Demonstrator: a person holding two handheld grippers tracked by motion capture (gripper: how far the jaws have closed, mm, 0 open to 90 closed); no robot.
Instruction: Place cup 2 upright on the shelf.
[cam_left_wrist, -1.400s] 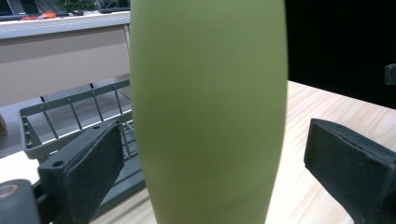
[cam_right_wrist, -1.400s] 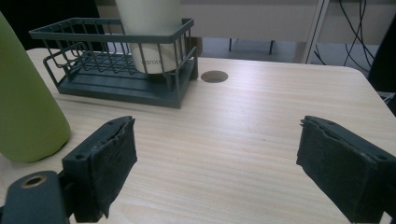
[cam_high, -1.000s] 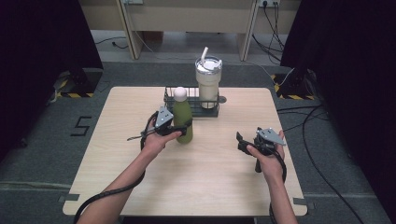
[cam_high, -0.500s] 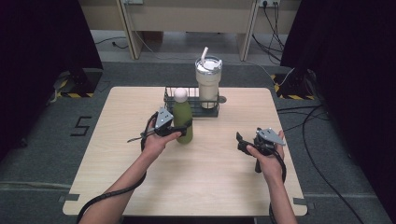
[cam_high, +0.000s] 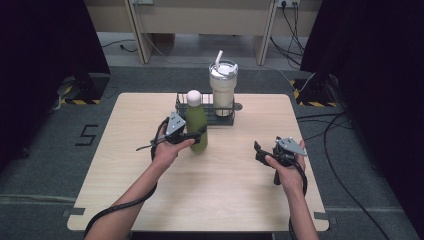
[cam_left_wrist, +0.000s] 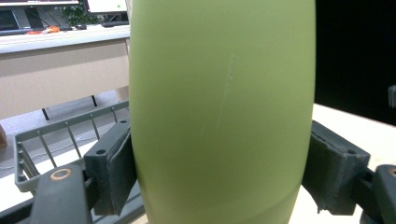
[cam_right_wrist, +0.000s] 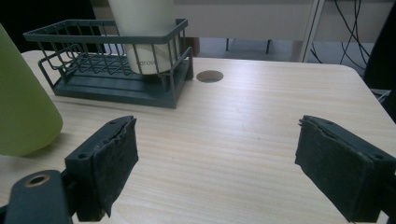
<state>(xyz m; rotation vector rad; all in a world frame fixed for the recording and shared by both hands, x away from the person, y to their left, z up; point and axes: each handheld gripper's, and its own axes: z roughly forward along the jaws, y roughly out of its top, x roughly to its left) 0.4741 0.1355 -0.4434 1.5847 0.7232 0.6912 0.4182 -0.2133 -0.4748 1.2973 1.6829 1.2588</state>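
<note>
The left gripper (cam_high: 196, 136) is clamped on the green bottle (cam_high: 196, 125), one pad pressed against each side of its lower body; in the left gripper view the bottle (cam_left_wrist: 219, 112) stands upright between the two jaws and the pads (cam_left_wrist: 119, 170) lie flat against it. The bottle, with its white cap, stands on the desk (cam_high: 215, 195) straight ahead of this gripper, just in front of the dark wire rack (cam_high: 182, 102). Beyond the bottle, in the right end of that rack, sits a cream tumbler (cam_high: 222, 92) with a lid and straw. The right gripper (cam_high: 257, 150) is held well apart from the bottle, low over the right part of the desk, with its jaws spread wide and nothing between them. In the right gripper view the bottle (cam_right_wrist: 23, 107) shows at the far left, beyond the left jaw, with the rack (cam_right_wrist: 116, 60) and the tumbler (cam_right_wrist: 144, 32) ahead and bare desk (cam_right_wrist: 243, 135) between the pads.
</note>
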